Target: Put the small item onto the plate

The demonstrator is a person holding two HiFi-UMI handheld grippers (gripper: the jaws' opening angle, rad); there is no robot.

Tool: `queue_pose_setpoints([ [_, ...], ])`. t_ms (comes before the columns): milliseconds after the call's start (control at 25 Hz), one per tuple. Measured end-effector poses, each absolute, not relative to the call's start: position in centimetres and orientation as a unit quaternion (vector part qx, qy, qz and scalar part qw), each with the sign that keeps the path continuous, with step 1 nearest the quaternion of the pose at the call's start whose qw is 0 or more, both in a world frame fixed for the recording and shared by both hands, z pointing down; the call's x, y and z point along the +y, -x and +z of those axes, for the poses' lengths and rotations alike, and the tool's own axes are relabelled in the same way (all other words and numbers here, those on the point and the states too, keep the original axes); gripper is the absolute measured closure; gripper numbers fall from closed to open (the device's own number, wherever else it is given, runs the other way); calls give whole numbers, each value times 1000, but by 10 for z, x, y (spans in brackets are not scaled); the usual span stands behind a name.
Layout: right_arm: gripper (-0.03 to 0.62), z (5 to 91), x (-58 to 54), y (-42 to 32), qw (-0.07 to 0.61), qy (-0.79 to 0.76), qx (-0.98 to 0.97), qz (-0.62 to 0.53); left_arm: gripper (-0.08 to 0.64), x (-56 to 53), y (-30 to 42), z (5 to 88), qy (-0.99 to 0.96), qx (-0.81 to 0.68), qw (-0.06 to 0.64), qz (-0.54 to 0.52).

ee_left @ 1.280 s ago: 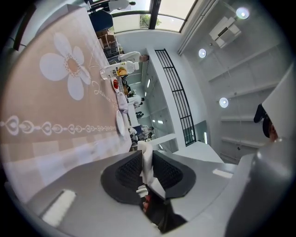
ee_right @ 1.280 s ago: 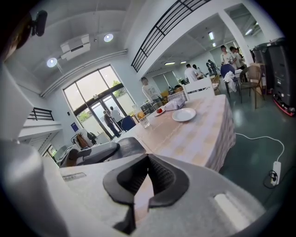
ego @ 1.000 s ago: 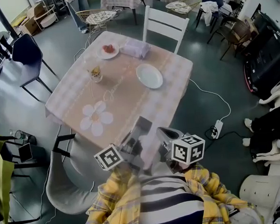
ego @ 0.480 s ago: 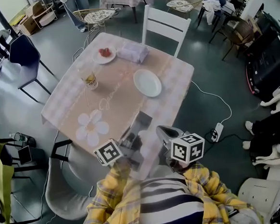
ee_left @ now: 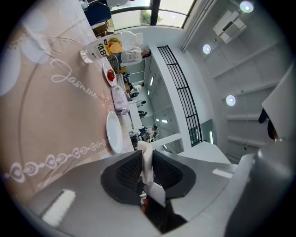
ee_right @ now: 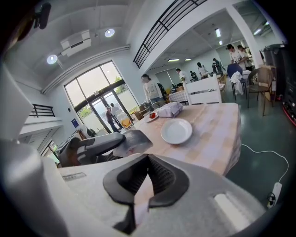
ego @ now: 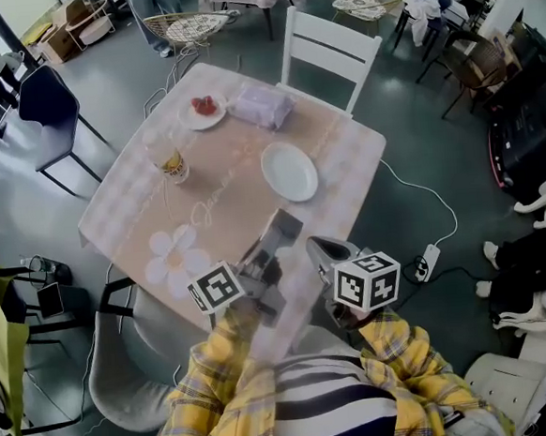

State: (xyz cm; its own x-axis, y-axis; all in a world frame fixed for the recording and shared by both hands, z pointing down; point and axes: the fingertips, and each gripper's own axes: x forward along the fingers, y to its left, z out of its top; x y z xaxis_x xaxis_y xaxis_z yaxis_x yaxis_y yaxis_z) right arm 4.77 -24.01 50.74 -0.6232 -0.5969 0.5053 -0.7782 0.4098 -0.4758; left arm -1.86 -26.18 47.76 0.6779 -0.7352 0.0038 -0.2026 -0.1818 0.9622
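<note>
Left tool (ee_left: 146,155) with white item (ee_left: 146,163); "Jasmine" tablecloth (ee_left: 55,127)

Left tool (ego: 281,229) and right tool (ego: 319,252) sit side by side at lower centre of the head view, yellow plaid sleeves (ego: 220,376) behind; left jaws pinch a thin white item (ee_left: 144,150), right jaws pressed together, empty

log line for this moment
left gripper: shut on small white item | right gripper: shut, empty | plate: empty, item not yet placed
</note>
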Motion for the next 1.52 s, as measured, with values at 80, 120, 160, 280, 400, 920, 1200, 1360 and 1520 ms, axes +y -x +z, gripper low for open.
queue_pose_setpoints([
  [80, 592, 509, -247, -48, 134, -411, -831, 350, 492, -268, 17, 480, -729, -326, 554, -236],
  [120, 592, 510, -250, -49, 137, -409, -832, 349, 492, -272, 16, 481, -728, -329, 554, -234],
  [160, 592, 511, -253, -50, 140, -408, -832, 348, 492, -276, 16, 482, -728, -331, 554, -233],
  [280, 592, 514, -262, -52, 143, -406, -832, 351, 492, -288, 15, 484, -723, -334, 556, -238],
  [400, 592, 518, -269, -53, 148, -404, -832, 351, 492, -299, 14, 489, -717, -338, 561, -240],
  [920, 592, 526, -320, -57, 162, -411, -832, 336, 493, -342, 11, 507, -710, -360, 564, -221],
  [1200, 592, 531, -345, -52, 176, -412, -834, 322, 494, -362, 8, 512, -715, -361, 562, -207],
  [1360, 592, 536, -354, -51, 183, -414, -831, 323, 495, -373, 5, 515, -722, -365, 555, -194],
  [1520, 592, 540, -359, -51, 186, -412, -830, 327, 495, -384, 0, 519, -725, -369, 552, -181],
])
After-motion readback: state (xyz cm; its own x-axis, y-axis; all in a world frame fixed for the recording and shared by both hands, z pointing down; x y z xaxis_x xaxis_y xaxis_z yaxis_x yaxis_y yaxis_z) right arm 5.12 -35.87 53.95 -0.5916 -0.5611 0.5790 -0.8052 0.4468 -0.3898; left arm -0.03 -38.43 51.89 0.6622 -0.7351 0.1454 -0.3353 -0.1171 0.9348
